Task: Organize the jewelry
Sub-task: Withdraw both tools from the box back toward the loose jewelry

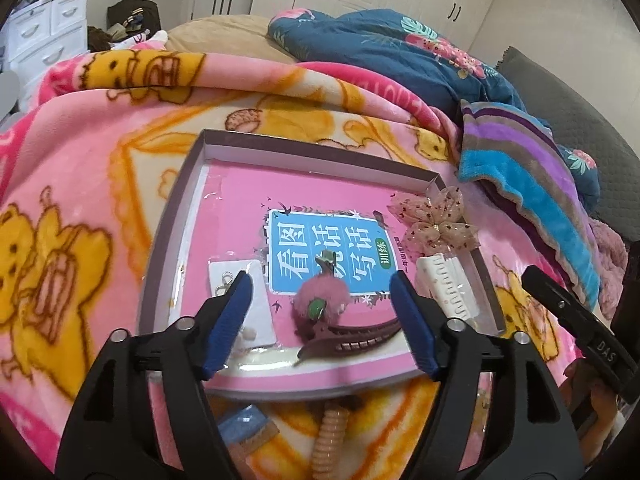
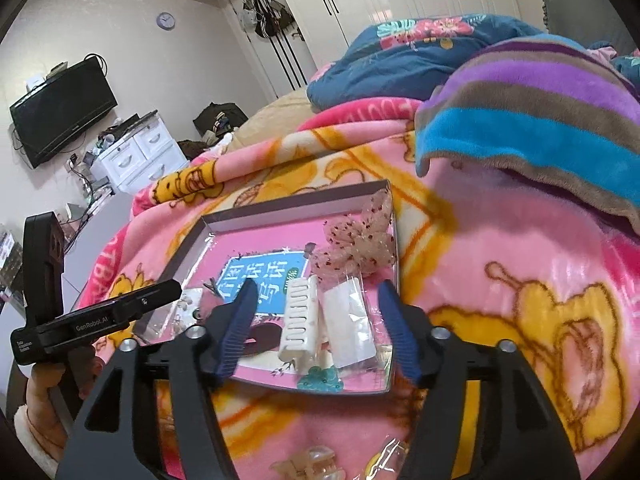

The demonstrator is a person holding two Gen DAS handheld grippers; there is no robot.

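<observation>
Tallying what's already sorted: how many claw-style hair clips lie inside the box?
2: a brown claw clip at the near edge and a white claw clip toward the right side. More may be hidden.

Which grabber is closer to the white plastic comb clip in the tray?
Right. The right gripper stands open right over the white plastic comb clip; the left gripper is open off to its side, over a fluffy pink clip.

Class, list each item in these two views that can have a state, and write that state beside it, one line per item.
Left hand-held gripper: open, holding nothing.
Right hand-held gripper: open, holding nothing.
Tray: lidless, on the blanket.
White claw clip: closed, lying in the tray.
Brown clip: closed, lying in the tray.
Pompom clip: lying in the tray.
Bow: resting on the tray's rim.
</observation>
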